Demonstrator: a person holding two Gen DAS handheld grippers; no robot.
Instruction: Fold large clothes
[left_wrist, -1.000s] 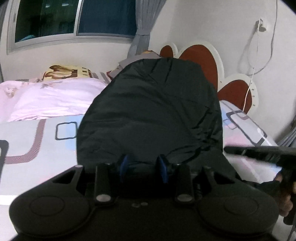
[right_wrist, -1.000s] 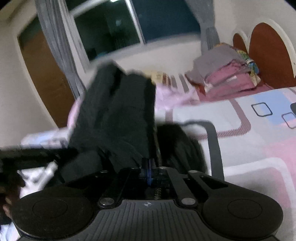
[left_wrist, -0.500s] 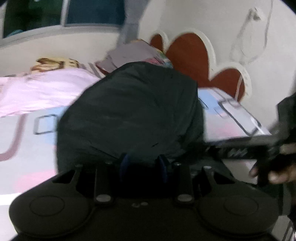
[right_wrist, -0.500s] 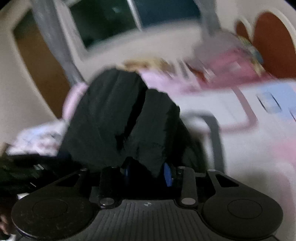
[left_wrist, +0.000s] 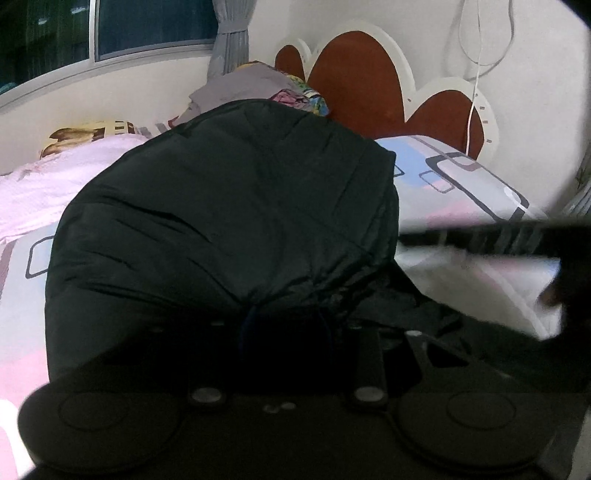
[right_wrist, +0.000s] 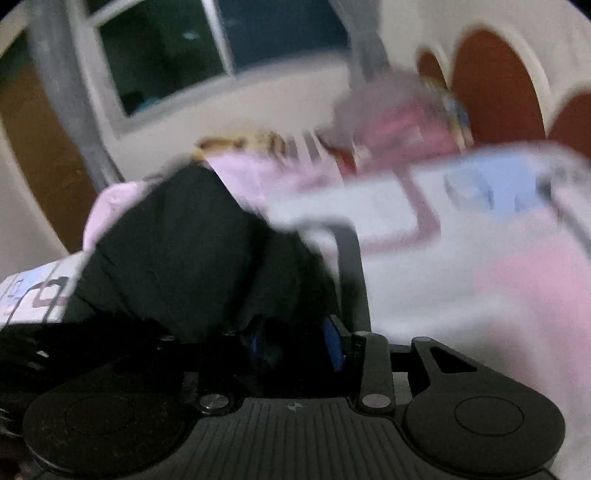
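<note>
A large black padded jacket (left_wrist: 229, 221) lies bunched on the patterned bed sheet (left_wrist: 461, 184). My left gripper (left_wrist: 284, 328) sits at its near edge with blue fingers apart and cloth draped over them. The right wrist view is blurred. There the jacket (right_wrist: 177, 258) lies at the left, and my right gripper (right_wrist: 295, 339) has its blue fingers (right_wrist: 334, 347) apart with dark cloth between them. The right gripper's body also shows as a dark bar (left_wrist: 498, 236) in the left wrist view.
A pink blanket (left_wrist: 40, 184) lies at the far left of the bed. A pile of folded clothes (left_wrist: 258, 85) sits by the red and white headboard (left_wrist: 354, 81). A window and grey curtain (left_wrist: 229, 33) are behind. A white cable (left_wrist: 476, 74) hangs on the wall.
Both grippers have lowered toward the bed and the jacket has come down with them. My right gripper, shut a second ago, has opened. It is still moving, with blur.
</note>
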